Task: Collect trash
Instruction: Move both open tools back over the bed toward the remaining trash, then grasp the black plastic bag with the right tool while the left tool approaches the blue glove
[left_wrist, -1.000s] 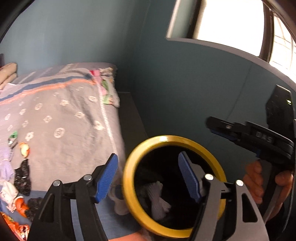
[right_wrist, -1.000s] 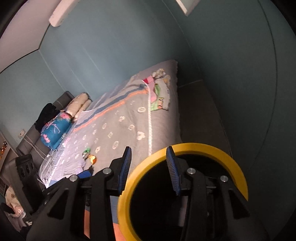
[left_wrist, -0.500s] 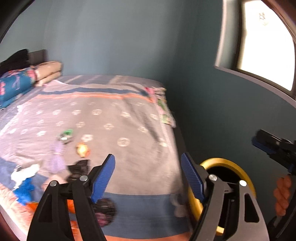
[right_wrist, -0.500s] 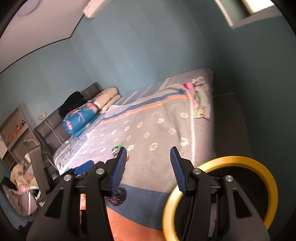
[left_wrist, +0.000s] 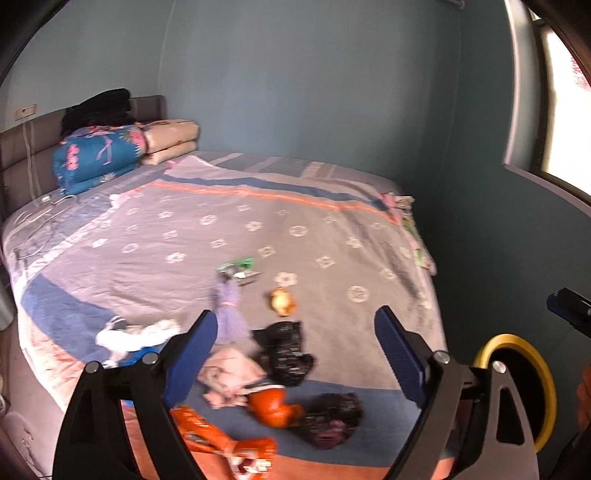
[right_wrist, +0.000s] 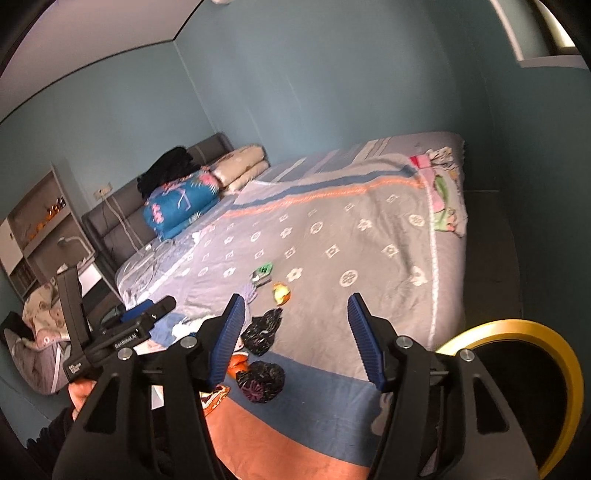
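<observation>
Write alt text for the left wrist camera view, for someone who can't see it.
The open, empty left gripper points at litter strewn over the near end of a grey patterned bedspread: crumpled black bags, orange wrappers, a purple wrapper and white tissue. A yellow-rimmed trash bin stands at lower right beside the bed, against a blue-grey wall.

Both grippers held with fingers spread wide, nothing between them.

The left gripper (left_wrist: 295, 354) has its blue-padded fingers (left_wrist: 192, 350) far apart and bare. The right gripper (right_wrist: 293, 338) is likewise spread, its fingers (right_wrist: 364, 341) bare. A hand (right_wrist: 83, 395) grips the left gripper's handle, left of the right fingers.
</observation>
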